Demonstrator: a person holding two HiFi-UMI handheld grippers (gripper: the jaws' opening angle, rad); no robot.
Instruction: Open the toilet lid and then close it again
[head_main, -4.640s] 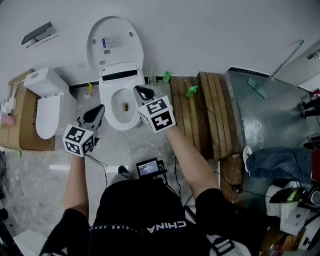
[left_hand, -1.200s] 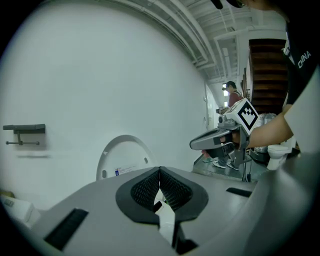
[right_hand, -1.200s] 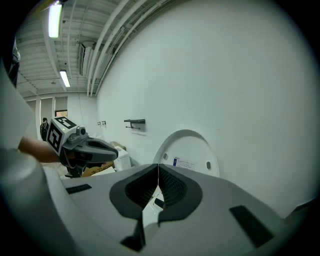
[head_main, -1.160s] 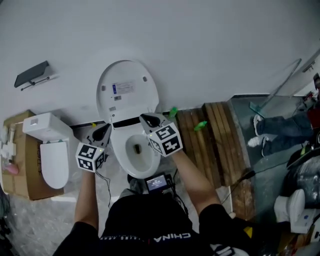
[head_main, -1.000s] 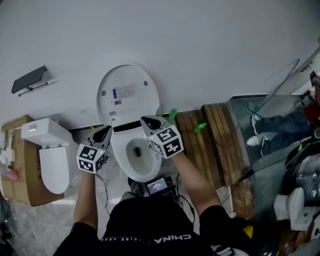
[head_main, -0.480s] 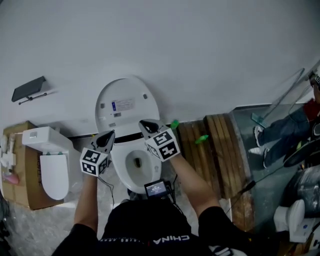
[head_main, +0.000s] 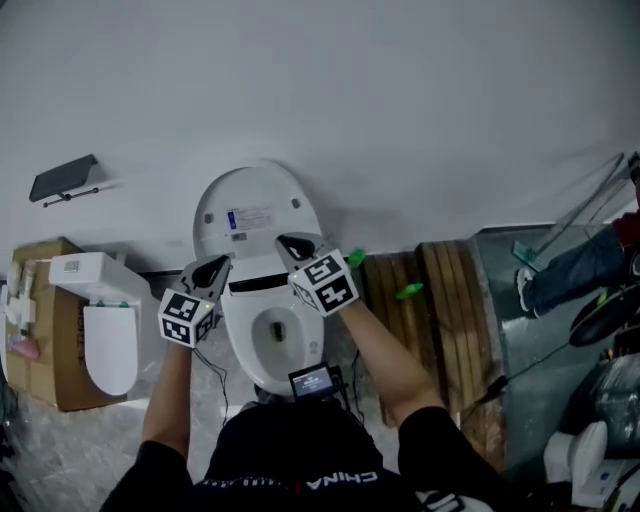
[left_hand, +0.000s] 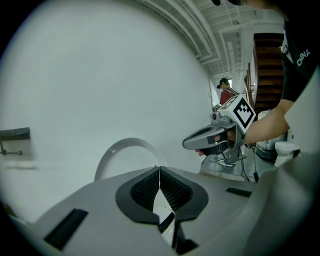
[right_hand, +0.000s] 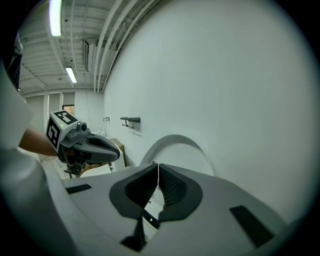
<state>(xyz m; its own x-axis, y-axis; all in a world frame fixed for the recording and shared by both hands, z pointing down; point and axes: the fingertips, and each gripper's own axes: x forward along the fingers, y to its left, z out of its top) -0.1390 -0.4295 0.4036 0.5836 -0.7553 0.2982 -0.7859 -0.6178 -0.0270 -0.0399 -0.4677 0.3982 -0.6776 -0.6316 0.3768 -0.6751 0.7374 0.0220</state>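
A white toilet (head_main: 268, 340) stands against the wall with its lid (head_main: 255, 210) raised upright, the bowl uncovered. My left gripper (head_main: 214, 268) is shut and empty, its tips by the lid's lower left edge. My right gripper (head_main: 288, 245) is shut and empty, its tips in front of the lid's lower right part. In the left gripper view the shut left gripper (left_hand: 159, 169) faces the lid's rim (left_hand: 122, 148), with the right gripper (left_hand: 186, 144) off to the right. In the right gripper view the shut right gripper (right_hand: 158, 165) points at the lid (right_hand: 176, 145).
A second white toilet (head_main: 100, 318) sits on cardboard (head_main: 48, 320) at the left. A dark wall shelf (head_main: 62, 178) hangs above it. Wooden planks (head_main: 415, 300) lie right of the toilet, with a grey platform (head_main: 540, 320) beyond. A small screen (head_main: 311, 380) hangs at my chest.
Both grippers have moved forward toward the raised lid, the left one closing in on its left edge. The view has shifted nearer the wall.
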